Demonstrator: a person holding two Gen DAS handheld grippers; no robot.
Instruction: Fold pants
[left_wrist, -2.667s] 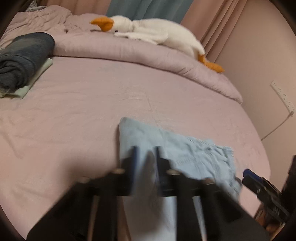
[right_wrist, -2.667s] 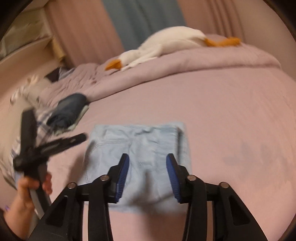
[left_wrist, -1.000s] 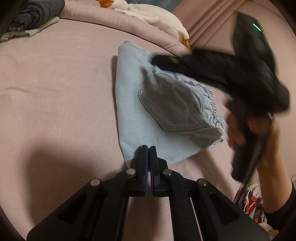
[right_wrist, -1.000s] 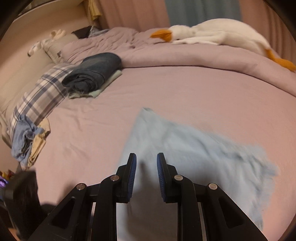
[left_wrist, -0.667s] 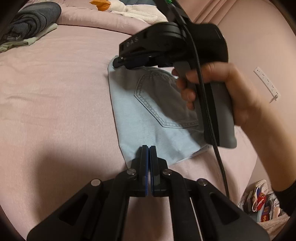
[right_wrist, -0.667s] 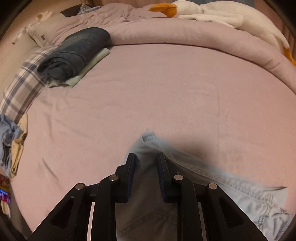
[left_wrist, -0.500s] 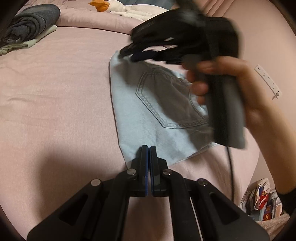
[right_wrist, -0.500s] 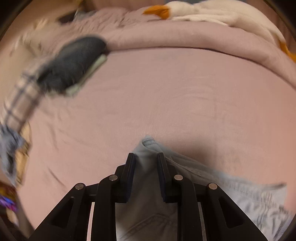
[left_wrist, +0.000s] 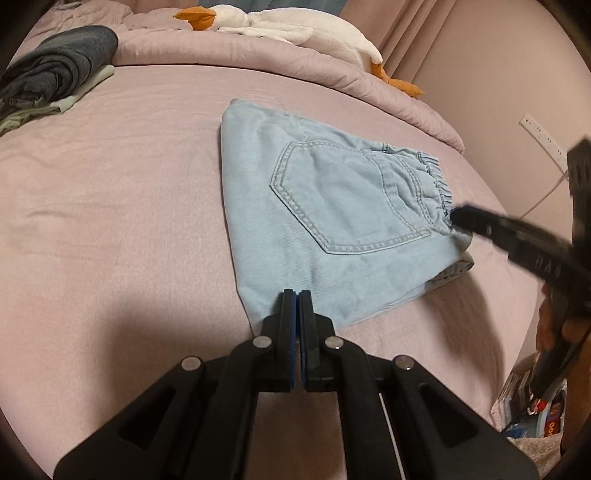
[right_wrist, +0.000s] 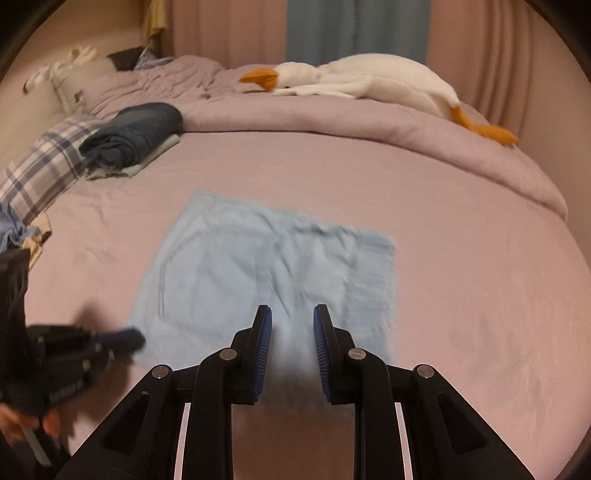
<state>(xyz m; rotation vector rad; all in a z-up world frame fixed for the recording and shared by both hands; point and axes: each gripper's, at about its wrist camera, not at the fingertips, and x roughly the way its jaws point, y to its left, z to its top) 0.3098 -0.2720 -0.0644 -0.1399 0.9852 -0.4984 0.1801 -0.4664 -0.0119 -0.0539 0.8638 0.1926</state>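
Folded pants (left_wrist: 332, 221) lie flat mid-bed (left_wrist: 110, 203), back pocket (left_wrist: 347, 203) up, waistband (left_wrist: 436, 184) toward the right. A second ago the right tongs (right_wrist: 291, 328) were closed down on the cloth's far corner; now they stand released and pulled back over the near edge, so the last fold looks laid. The left tongs (left_wrist: 296, 299) remain clenched at the bottom corner, apparently on the hem, though the pads hide it. Open sheet surrounds the pants; the dark folded clothes (right_wrist: 133, 136) and toy goose (right_wrist: 354, 81) lie well apart.
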